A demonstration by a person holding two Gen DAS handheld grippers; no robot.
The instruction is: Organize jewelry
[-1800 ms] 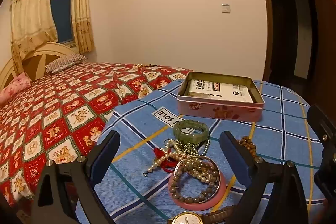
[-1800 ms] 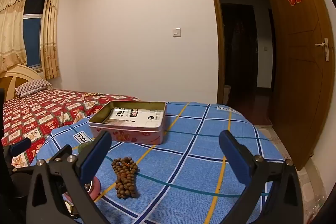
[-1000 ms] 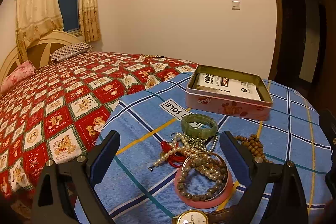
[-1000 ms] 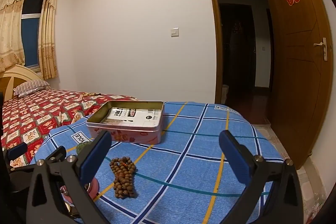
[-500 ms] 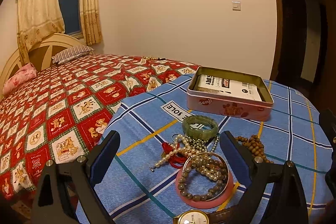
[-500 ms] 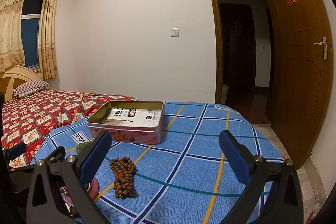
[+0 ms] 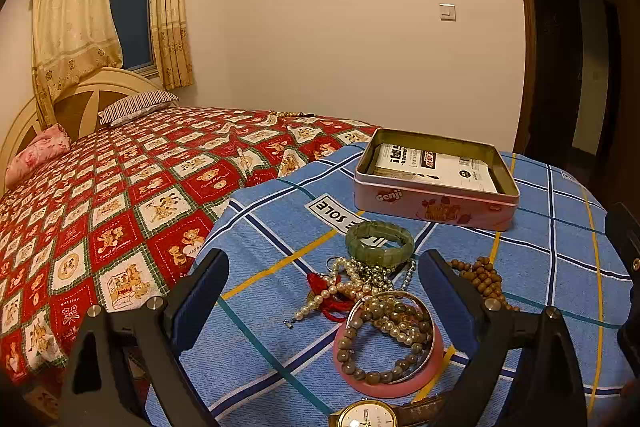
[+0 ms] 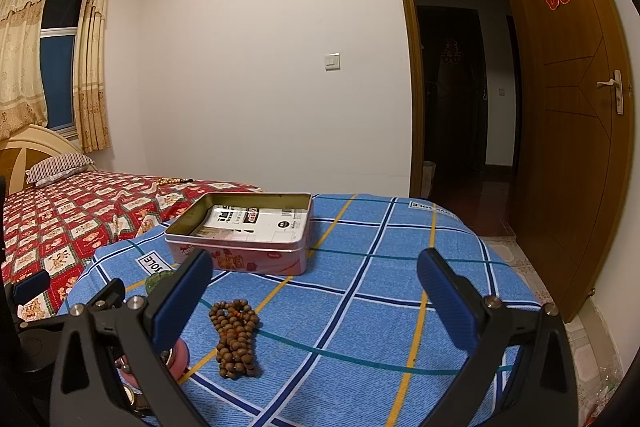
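Jewelry: one green bangle (image 7: 379,240), one tin (image 7: 436,179).

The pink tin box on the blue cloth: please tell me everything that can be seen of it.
The pink tin box is a shallow rectangular metal tin with rounded corners, pink outside with "Genji" and small printed pictures on its side, and dull gold inside. It has no lid on and stands flat on the blue checked tablecloth, behind the jewelry. A white printed packet lies inside it. No jewelry is seen inside, and neither gripper touches it.
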